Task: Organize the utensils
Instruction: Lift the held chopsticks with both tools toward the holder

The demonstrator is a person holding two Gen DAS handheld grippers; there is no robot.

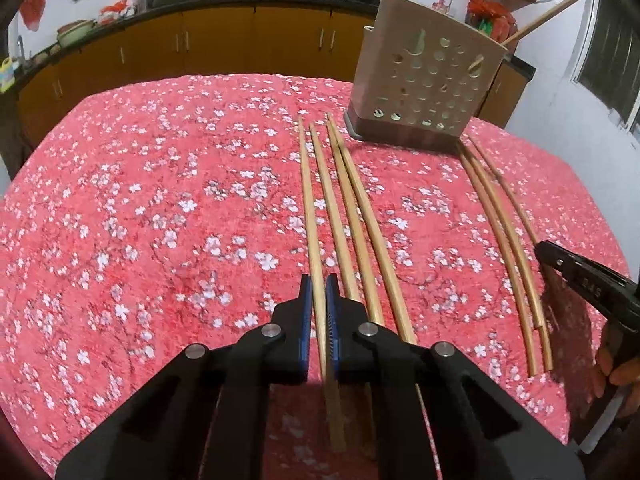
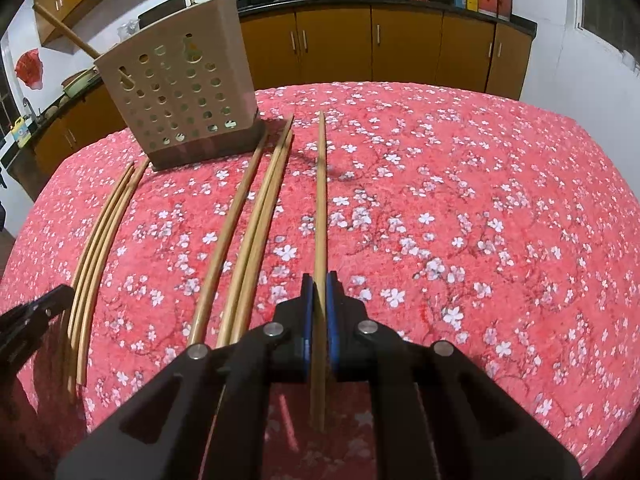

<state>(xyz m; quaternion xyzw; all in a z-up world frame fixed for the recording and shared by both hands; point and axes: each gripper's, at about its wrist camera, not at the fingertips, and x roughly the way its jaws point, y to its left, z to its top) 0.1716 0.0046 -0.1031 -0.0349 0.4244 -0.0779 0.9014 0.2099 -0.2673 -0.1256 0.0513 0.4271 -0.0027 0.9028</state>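
Each gripper is clamped on one long pale wooden chopstick: the left gripper (image 1: 319,292) on its chopstick (image 1: 310,204), the right gripper (image 2: 319,290) on another (image 2: 320,200). Both sticks point lengthwise toward the beige perforated plastic utensil holder (image 1: 428,80), seemingly nearer the left hand.
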